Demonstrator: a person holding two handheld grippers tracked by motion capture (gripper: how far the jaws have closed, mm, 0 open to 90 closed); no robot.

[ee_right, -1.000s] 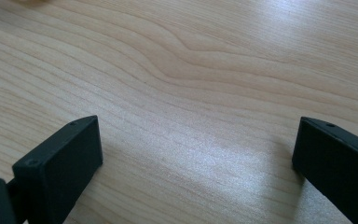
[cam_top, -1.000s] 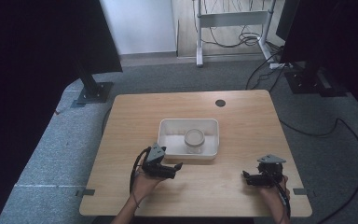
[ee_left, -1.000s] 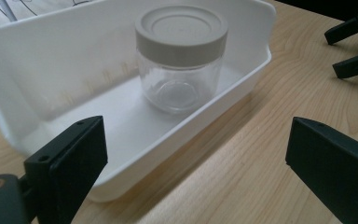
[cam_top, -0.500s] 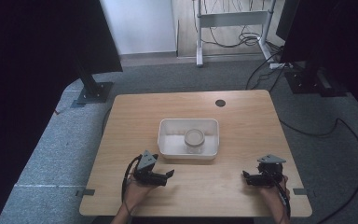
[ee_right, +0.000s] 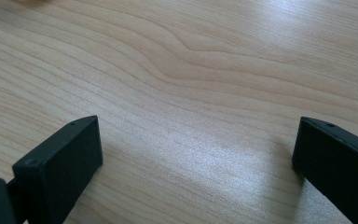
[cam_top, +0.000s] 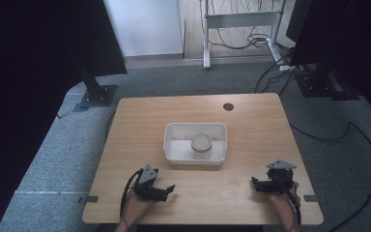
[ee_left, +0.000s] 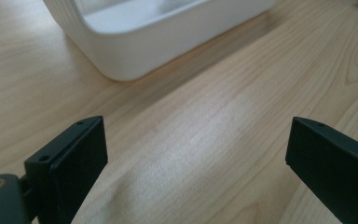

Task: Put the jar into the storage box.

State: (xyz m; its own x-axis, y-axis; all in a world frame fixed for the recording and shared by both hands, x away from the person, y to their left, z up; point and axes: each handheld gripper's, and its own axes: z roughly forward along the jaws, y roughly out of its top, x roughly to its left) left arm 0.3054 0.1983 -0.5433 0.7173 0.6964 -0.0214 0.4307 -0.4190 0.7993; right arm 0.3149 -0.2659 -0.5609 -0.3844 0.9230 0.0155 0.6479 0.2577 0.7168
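No text, label, brand, number or sign can be read anywhere; the white tray (cam_top: 174, 145) at the middle of the table (cam_top: 251, 116) has plain walls in the high view and in the left gripper view; the jar (cam_top: 201, 145) inside the tray bears no legible marking; the wood around the tray is bare grain.
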